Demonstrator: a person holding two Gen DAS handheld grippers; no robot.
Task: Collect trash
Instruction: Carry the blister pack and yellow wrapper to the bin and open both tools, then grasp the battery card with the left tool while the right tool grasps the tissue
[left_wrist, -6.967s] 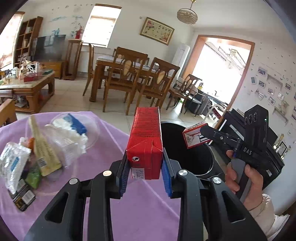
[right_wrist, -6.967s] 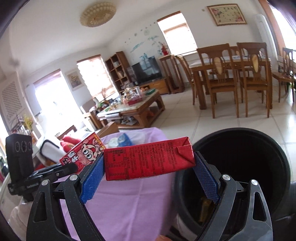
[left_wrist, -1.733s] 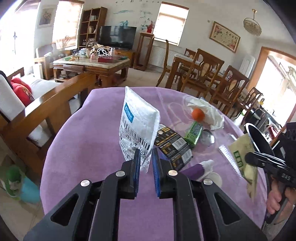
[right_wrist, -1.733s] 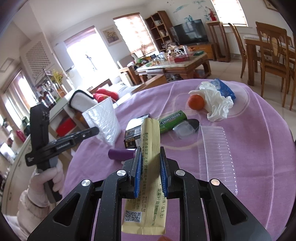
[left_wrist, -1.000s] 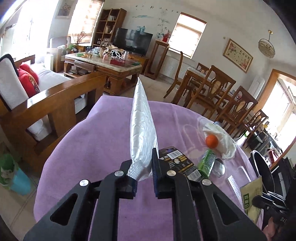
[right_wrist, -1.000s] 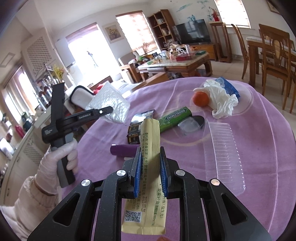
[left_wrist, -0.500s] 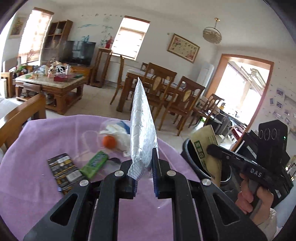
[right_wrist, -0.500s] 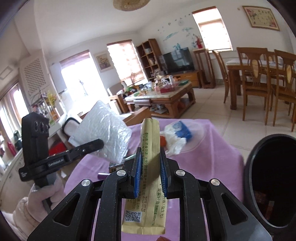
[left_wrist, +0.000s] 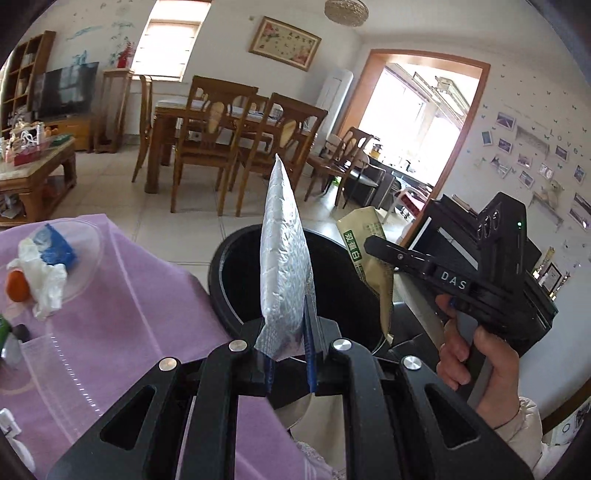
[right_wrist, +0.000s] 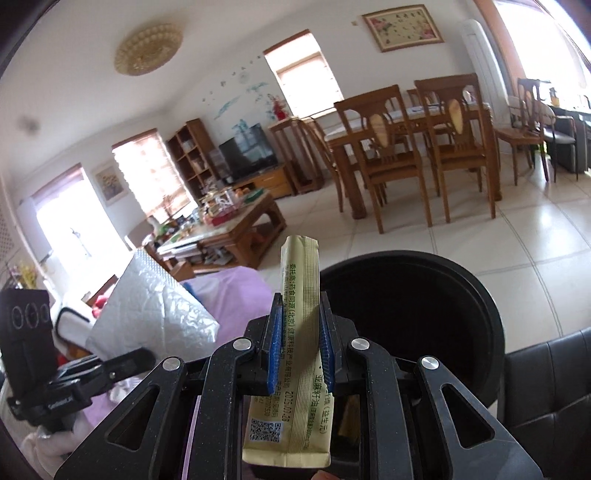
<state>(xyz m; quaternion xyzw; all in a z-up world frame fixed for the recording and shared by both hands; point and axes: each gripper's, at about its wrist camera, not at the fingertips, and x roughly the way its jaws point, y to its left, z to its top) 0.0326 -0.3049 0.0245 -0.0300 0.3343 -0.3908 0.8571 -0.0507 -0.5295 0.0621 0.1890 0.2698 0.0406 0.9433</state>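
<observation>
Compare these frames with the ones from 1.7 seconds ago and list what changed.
Both grippers swung from over the purple table to the black bin. The left gripper lifted the silver bubble mailer off the table; the right gripper carried the yellow sachet across. Nothing was released; both grips stayed shut, and the table litter stayed put.

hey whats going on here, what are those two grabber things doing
A person is clearing trash off a purple-clothed table with two handheld grippers. The left gripper is shut on a silver bubble mailer; the right gripper is shut on a yellow-green sachet. Both are held at the open black trash bin, not yet dropped. A crumpled tissue and an orange remain on the table.
</observation>
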